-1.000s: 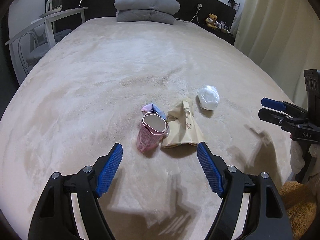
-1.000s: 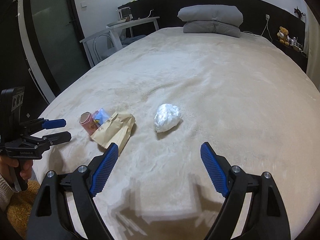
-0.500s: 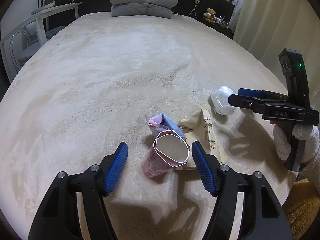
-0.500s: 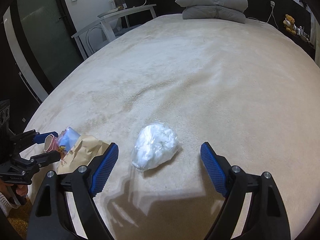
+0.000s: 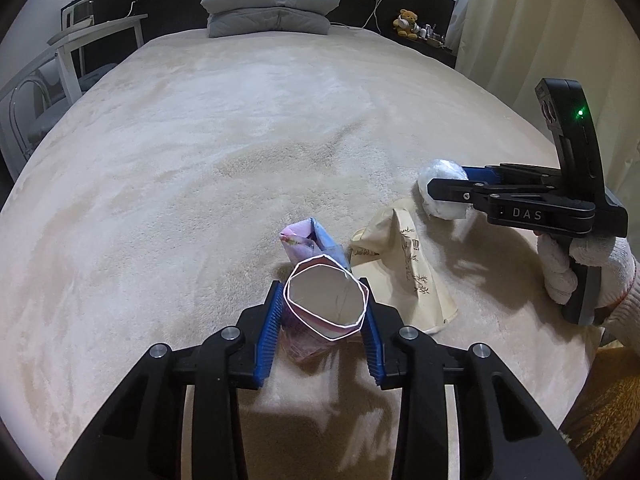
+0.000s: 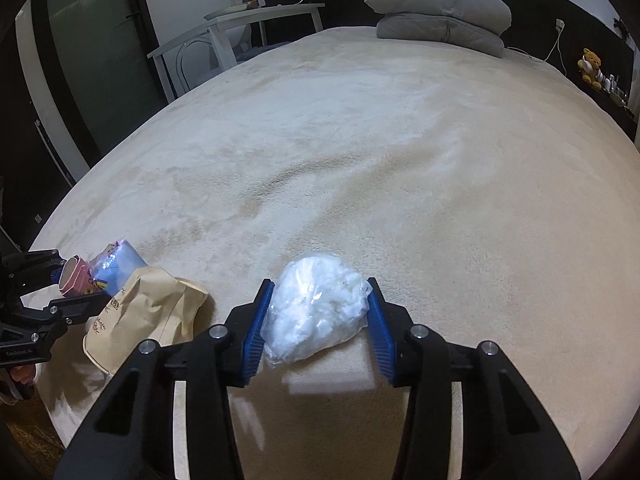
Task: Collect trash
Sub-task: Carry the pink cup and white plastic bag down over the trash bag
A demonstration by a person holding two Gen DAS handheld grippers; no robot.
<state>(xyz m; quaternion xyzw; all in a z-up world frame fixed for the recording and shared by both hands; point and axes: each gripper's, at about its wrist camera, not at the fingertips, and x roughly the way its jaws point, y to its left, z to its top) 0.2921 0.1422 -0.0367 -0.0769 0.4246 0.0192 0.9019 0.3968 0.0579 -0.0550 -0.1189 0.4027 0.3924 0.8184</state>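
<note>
A crumpled pink paper cup [image 5: 326,300] stands mouth-up on the beige bed [image 5: 240,140], with my left gripper [image 5: 320,292] shut on its sides. Behind the cup lies a blue and pink pouch [image 5: 316,238], and to its right a flat tan paper bag [image 5: 404,264]. My right gripper [image 6: 319,284] is closing its jaws on a white plastic wad [image 6: 316,312], and both blue pads touch it. The left wrist view shows that gripper [image 5: 446,184] held by a gloved hand [image 5: 580,264]. The right wrist view shows the cup [image 6: 74,276] in the left gripper [image 6: 82,278].
Grey pillows [image 5: 270,6] are stacked at the head of the bed. A white desk [image 5: 100,28] stands off the bed's left side, and a teddy bear [image 5: 406,22] and a curtain [image 5: 520,20] are at the right. The trash lies near the bed's front edge.
Both grippers came down toward the bed and closed. The left one closed on the pink cup, and the right one closed around the white plastic wad.
</note>
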